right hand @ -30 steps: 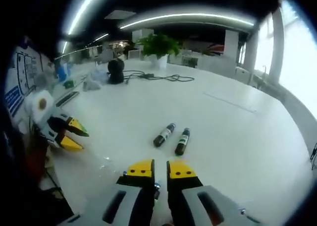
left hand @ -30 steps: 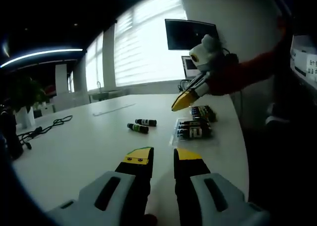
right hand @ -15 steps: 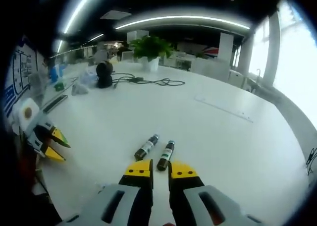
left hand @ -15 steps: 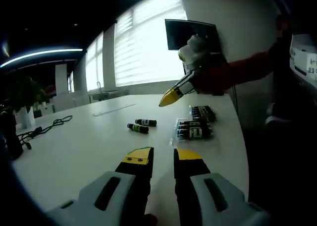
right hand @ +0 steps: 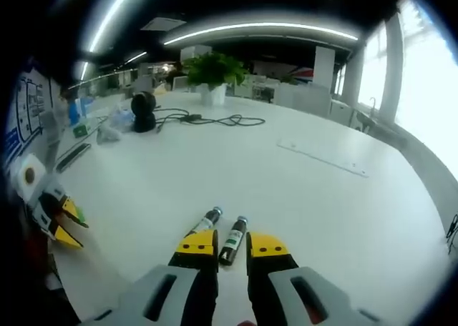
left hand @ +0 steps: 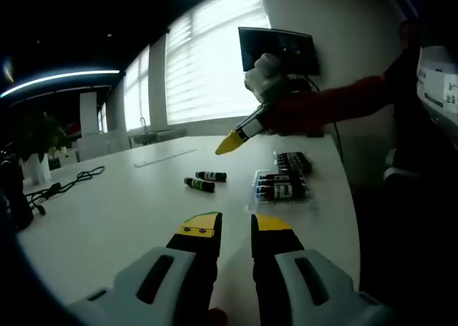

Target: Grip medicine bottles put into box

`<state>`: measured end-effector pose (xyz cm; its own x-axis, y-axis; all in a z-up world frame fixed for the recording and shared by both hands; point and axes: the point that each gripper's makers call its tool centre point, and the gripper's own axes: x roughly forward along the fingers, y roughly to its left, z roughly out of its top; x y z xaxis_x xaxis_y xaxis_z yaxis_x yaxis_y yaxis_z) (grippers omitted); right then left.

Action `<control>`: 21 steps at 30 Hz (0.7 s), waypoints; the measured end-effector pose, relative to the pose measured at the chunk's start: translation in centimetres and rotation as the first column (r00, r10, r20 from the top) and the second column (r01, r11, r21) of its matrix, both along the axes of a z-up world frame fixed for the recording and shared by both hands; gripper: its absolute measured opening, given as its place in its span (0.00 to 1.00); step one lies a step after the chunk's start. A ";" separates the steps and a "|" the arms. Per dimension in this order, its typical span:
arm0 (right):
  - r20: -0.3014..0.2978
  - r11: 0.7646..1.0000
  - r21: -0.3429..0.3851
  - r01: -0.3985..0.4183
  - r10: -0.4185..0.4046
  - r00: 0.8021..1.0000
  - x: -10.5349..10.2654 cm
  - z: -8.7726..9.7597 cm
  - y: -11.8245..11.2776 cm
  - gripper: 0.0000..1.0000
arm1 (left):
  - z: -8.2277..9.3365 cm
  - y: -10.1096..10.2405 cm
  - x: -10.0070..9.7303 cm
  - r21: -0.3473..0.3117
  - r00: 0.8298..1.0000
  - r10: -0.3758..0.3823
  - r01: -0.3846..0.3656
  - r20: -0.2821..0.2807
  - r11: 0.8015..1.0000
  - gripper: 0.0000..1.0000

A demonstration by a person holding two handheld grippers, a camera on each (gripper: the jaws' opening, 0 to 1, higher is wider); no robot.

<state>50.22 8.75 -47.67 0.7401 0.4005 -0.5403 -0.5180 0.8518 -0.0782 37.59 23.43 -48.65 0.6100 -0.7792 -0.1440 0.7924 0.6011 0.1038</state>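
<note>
A red-sleeved arm (left hand: 343, 106) is reaching in from the upper right, holding the right gripper (right hand: 232, 244). Its jaws are standing apart around one medicine bottle (right hand: 232, 239) at lower centre. The left gripper (left hand: 234, 226) is resting with jaws apart, holding nothing

Two dark bottles (left hand: 205, 181) lie flat near the clear, part-filled box (left hand: 280, 185).

Open-plan office, long white table (right hand: 300, 176), potted plant (right hand: 212, 72) at its far end, wall screen (left hand: 275, 48) beside blinded windows (left hand: 207, 61), ceiling strip lights (right hand: 257, 29)

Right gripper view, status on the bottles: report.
Right tool open, jaws either side of one bottle, not closed. Second bottle beside it. Left tool open, empty. Box part-filled. Nothing in the way.
</note>
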 end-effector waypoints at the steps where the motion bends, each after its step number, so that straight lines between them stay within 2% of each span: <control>1: -0.006 1.000 0.006 -0.005 0.005 1.000 0.1 -0.1 0.2 0.12 | 0.0 0.0 0.0 -0.001 1.000 0.001 -0.001 0.000 1.000 0.10; 6: -0.014 1.000 0.021 0.004 -0.003 1.000 0.8 -0.4 0.6 0.12 | 0.0 0.1 0.1 0.001 1.000 0.001 -0.001 -0.002 1.000 0.10; 21: -0.098 1.000 -0.020 0.010 -0.011 0.995 1.7 -3.9 1.2 0.15 | 0.0 0.1 0.1 0.000 1.000 0.001 -0.001 -0.002 1.000 0.10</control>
